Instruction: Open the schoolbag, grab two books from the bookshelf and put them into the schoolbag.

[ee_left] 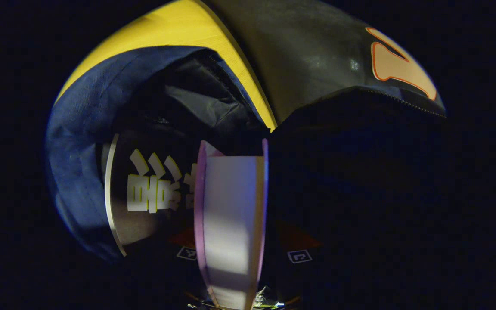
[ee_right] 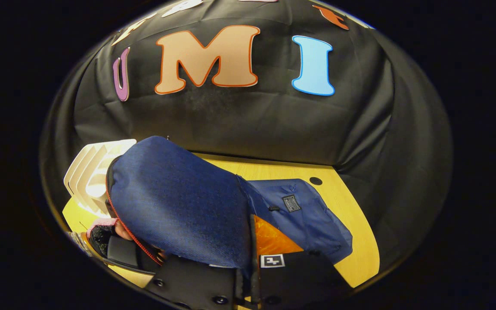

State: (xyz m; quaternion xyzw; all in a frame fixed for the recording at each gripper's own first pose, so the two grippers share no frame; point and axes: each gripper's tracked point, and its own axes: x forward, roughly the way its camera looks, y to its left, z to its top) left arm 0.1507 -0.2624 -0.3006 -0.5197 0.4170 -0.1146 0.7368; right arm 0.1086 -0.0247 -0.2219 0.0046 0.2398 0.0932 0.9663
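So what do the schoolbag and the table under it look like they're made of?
The schoolbag looks like a blue woven fabric, probably nylon or canvas: matte, with visible weave and soft creases, a red piping edge and a darker, slightly shiny lining inside. The table looks like smooth yellowish wood or laminate; faint grain lines show, but I can't tell which.

I count two books inside one blue schoolbag (ee_right: 179, 206): a dark book (ee_left: 144, 193) at nine o'clock and a pale book (ee_left: 230, 215) at six. At nine o'clock I also count one white bookshelf (ee_right: 88, 172) on one yellow table (ee_right: 351, 224).
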